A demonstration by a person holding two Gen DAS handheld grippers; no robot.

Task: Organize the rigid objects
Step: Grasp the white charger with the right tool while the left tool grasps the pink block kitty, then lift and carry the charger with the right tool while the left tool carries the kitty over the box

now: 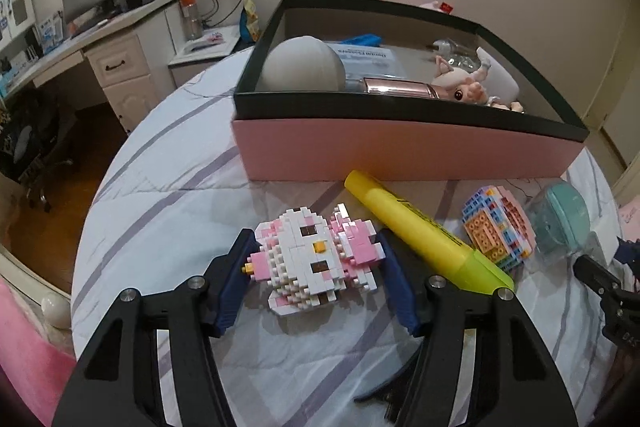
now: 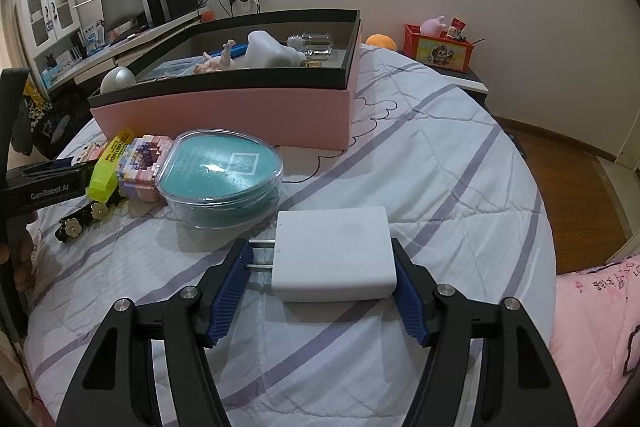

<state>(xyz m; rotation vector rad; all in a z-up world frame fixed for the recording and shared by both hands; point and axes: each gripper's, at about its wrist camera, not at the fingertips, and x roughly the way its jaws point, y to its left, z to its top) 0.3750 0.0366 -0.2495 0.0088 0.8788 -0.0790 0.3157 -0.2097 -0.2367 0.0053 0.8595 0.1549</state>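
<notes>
Left gripper [image 1: 316, 267] bracketed the brick cat [image 1: 316, 259]; right gripper [image 2: 320, 279] bracketed the charger [image 2: 334, 253].
Cat looked light, crumbly; fingers nearly touching its flanks, grip unclear; charger stiff, smooth; fingers at its sides, contact unclear.

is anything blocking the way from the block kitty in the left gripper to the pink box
Nothing visible blocks it. The block kitty sits between the left gripper pads, bare quilt ahead up to the pink box. The yellow highlighter lies off to its right.

Quilt [image 2: 460, 167] right of pink box [image 2: 224, 115] bare; yellow marker [image 1: 424, 235] crowds block figure [image 1: 316, 259].
</notes>
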